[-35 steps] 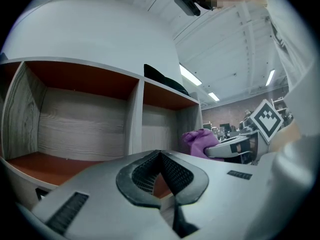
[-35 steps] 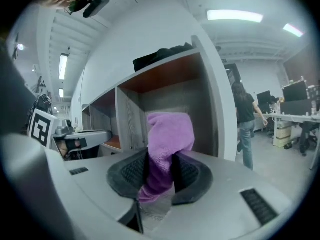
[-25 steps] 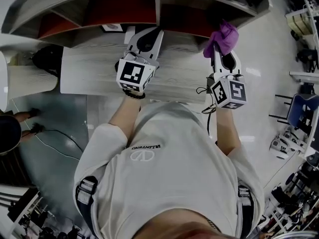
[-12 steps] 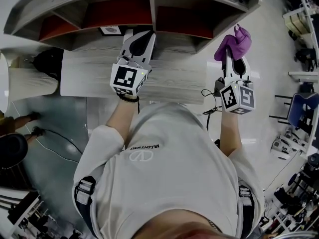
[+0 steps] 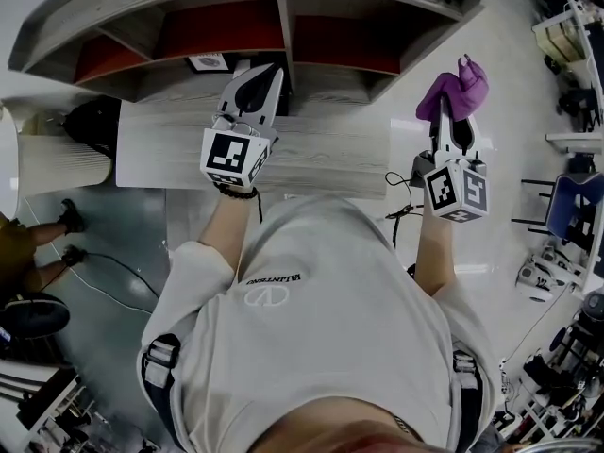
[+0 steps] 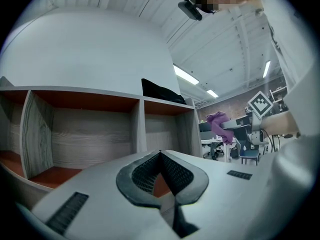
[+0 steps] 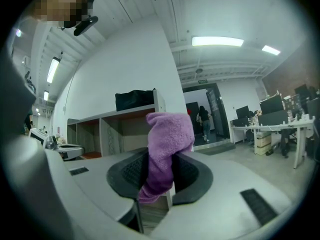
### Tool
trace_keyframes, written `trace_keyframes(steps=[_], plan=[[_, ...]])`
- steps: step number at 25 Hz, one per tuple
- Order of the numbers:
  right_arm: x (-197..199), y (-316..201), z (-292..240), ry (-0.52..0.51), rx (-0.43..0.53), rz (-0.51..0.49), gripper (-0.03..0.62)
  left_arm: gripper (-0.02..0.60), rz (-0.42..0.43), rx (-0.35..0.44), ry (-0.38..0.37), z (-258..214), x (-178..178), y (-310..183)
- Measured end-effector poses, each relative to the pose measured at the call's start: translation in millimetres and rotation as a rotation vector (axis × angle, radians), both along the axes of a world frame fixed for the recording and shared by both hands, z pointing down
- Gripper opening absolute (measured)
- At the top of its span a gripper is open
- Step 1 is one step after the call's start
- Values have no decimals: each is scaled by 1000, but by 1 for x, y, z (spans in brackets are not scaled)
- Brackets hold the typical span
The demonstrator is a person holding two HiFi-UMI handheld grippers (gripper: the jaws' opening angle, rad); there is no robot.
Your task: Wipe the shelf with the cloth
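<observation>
The wooden shelf [image 5: 283, 17] with red-brown compartments stands beyond a pale wood tabletop [image 5: 330, 149]. My right gripper [image 5: 453, 111] is shut on a purple cloth [image 5: 456, 85] and is held off the shelf's right end, above the floor. In the right gripper view the cloth [image 7: 167, 146] bunches up between the jaws, and the shelf [image 7: 125, 126] lies to the left. My left gripper [image 5: 265, 68] is shut and holds nothing; it points at the shelf's middle divider. In the left gripper view the left gripper [image 6: 160, 153] faces the compartments [image 6: 90, 134], with the cloth [image 6: 217, 124] to the right.
A black bag [image 7: 135, 100] lies on top of the shelf. A small framed picture [image 5: 208, 61] stands in a compartment. A dark round object [image 5: 90, 116] sits at the table's left end. A person's legs [image 5: 42, 229] show at left. Chairs and desks [image 5: 571, 210] crowd the right.
My right gripper has carried the cloth rightward, out from the shelf's right compartment and past its end. The left gripper has drifted slightly left.
</observation>
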State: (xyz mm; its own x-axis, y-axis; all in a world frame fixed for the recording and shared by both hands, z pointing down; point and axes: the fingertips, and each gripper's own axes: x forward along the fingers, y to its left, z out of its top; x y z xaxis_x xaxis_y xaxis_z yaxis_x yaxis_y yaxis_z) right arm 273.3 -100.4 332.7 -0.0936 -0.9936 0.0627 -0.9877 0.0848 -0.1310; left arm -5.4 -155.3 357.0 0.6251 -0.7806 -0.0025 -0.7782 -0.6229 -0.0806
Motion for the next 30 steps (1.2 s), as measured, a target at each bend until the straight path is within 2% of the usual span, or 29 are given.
trace_keyframes(steps=[5, 30], plan=[[-4, -4, 8, 1, -10, 8, 103, 0, -10, -7, 6, 4, -10, -5], [-3, -5, 7, 11, -13, -2, 100, 0, -18, -3, 14, -1, -6, -7]])
